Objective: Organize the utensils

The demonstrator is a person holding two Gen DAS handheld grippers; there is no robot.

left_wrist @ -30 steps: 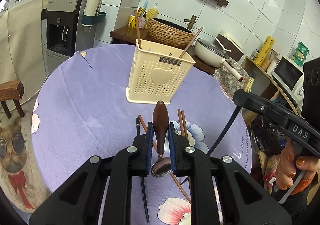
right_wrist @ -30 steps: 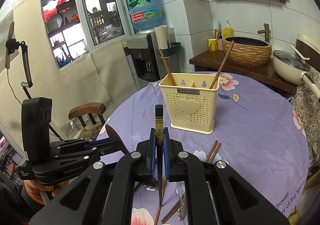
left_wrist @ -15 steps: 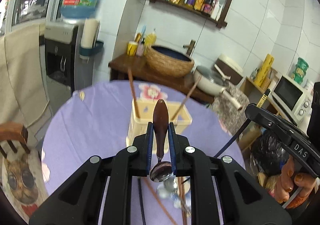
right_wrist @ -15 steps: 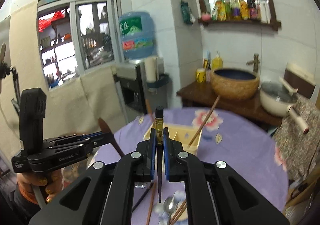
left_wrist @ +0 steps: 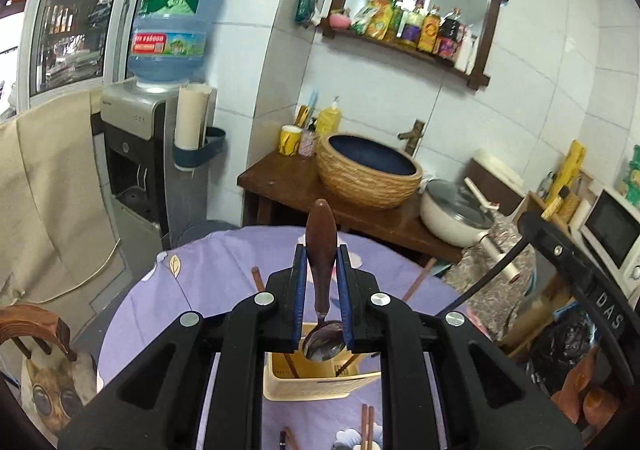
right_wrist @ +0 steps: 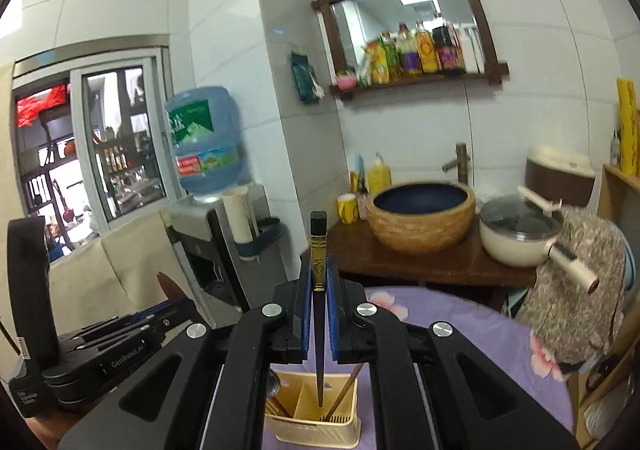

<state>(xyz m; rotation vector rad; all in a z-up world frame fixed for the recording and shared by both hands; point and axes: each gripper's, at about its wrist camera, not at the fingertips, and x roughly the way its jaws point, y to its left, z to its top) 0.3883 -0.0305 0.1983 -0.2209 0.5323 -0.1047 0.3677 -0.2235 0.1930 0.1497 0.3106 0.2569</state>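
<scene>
left wrist view:
left gripper [left_wrist: 321,290]: clamped on the spoon, blue pads pressed to both sides of the handle
spoon [left_wrist: 320,250]: brown wooden handle points up and away, metal bowl sits low between the fingers, right above the holder opening
utensil holder [left_wrist: 316,384]: cream plastic, perforated, stands on the purple tablecloth [left_wrist: 208,282] directly under the gripper; mostly hidden by the gripper body
in holder: brown chopsticks [left_wrist: 289,364] lean inside, tops stick out past the gripper on both sides
on cloth: more brown chopsticks [left_wrist: 366,426] lie near the bottom edge, in front of the holder
right gripper: only its black body with cable shows at the right edge, jaws out of this view
background: water dispenser [left_wrist: 160,137] at left, woven basin [left_wrist: 370,177] and white pan [left_wrist: 456,215] on the wooden counter behind the table

right wrist view:
right gripper [right_wrist: 319,310]: closed on a black chopstick, pads tight on its shaft
black chopstick [right_wrist: 319,290]: upright, gold-banded end on top, thin tip down inside the utensil holder [right_wrist: 316,422]
holder compartments: divider visible, tip sits in the right-hand section near the divider; whether it touches the bottom cannot be told
holder contents: brown chopsticks [right_wrist: 344,392] lean in the right section, some more at the left side
left gripper [right_wrist: 176,308]: black body low at left, beside the holder; brown spoon handle pokes up from it
</scene>
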